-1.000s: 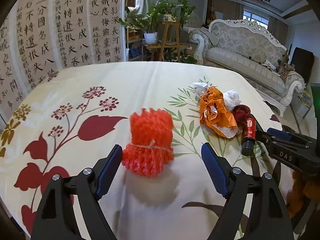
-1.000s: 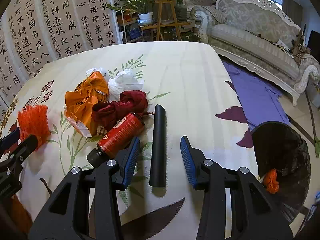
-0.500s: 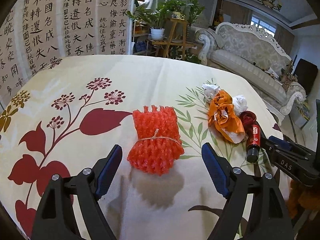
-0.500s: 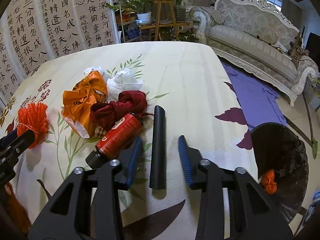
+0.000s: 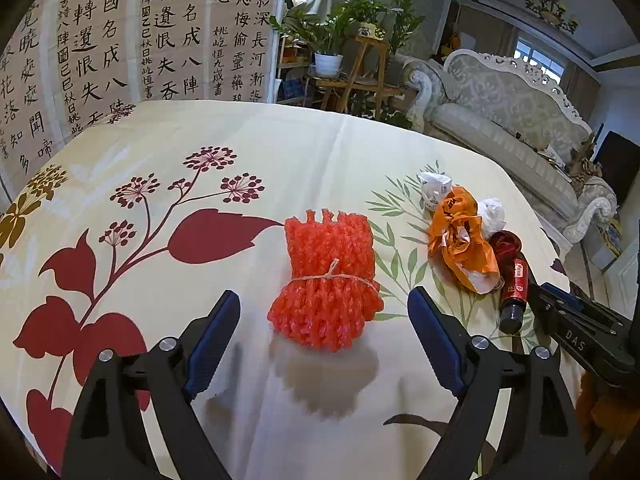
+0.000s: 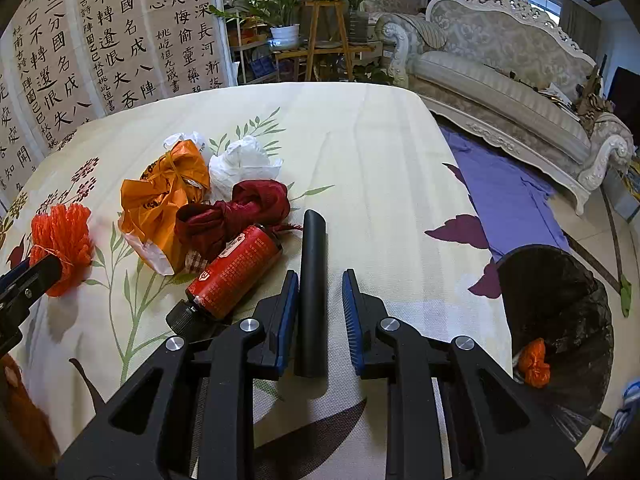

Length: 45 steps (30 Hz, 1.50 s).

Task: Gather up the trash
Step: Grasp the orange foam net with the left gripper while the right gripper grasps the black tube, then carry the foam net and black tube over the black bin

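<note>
At the far left of the table (image 5: 312, 152) lies the orange foam net (image 5: 326, 284), a soft ribbed sleeve tied round its middle with string. The left gripper (image 5: 324, 332) hangs just short of it, jaws spread wide and opening a little further, nothing between them yet.

Right of the net sits a heap: a crumpled orange bag (image 6: 164, 196), white wads (image 6: 242, 162) behind it, a knotted dark red ribbon (image 6: 236, 210), and a red bottle (image 6: 234, 270) on its side with its black cap toward the near edge.

Next comes the black tube (image 6: 314, 280), smooth and matte, lying straight along the near-far line. The right gripper (image 6: 318, 312) straddles its near half, jaws closing; the left pad looks to touch it, while a gap shows at the right pad.

Far right, off the table's edge on the floor, a black bin (image 6: 560, 320) holds one orange scrap (image 6: 534, 362). So the job looks barely begun: one piece binned, everything else left.
</note>
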{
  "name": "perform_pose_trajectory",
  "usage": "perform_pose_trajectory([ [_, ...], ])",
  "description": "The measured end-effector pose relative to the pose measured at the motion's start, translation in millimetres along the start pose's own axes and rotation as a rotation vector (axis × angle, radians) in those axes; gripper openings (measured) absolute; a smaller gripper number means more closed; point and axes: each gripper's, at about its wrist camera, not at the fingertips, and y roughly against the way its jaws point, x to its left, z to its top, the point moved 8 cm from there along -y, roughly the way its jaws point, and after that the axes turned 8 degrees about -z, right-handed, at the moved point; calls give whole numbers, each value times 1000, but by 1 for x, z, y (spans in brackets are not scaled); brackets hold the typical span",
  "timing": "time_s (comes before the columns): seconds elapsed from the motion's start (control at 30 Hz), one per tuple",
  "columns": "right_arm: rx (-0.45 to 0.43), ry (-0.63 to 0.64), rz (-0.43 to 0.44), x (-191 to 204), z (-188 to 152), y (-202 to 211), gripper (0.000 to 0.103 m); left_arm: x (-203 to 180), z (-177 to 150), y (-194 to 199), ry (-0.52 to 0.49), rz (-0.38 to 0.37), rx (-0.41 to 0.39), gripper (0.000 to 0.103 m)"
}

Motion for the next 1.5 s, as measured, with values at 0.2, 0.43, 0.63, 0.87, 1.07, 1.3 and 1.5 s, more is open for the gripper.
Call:
perform_pose_trajectory([
  [0.2, 0, -1, 1, -1, 0, 0, 22, 2, 3, -11, 4, 8, 36, 79],
  [0.43, -1, 1, 0, -1, -1, 0, 22, 6, -2, -16, 10, 0, 59, 54],
  [0.63, -4, -15, 11, -3, 0, 2, 13, 2, -3, -11, 0, -13, 38, 51],
  [0.87, -7, -28, 22, -6, -5, 9, 13, -11, -5, 0, -40, -16, 12, 50],
  [1.07, -35, -35, 13, -18, -15, 26, 13, -42, -16, 15, -70, -79, 9, 50],
  [1.3, -81, -70, -35, -52, -25, 58, 13, -95, -23, 28, -143, -187, -9, 50],
  [1.5, -112, -131, -107, -101, -35, 80, 13, -150, -32, 22, -219, -264, 10, 50],
])
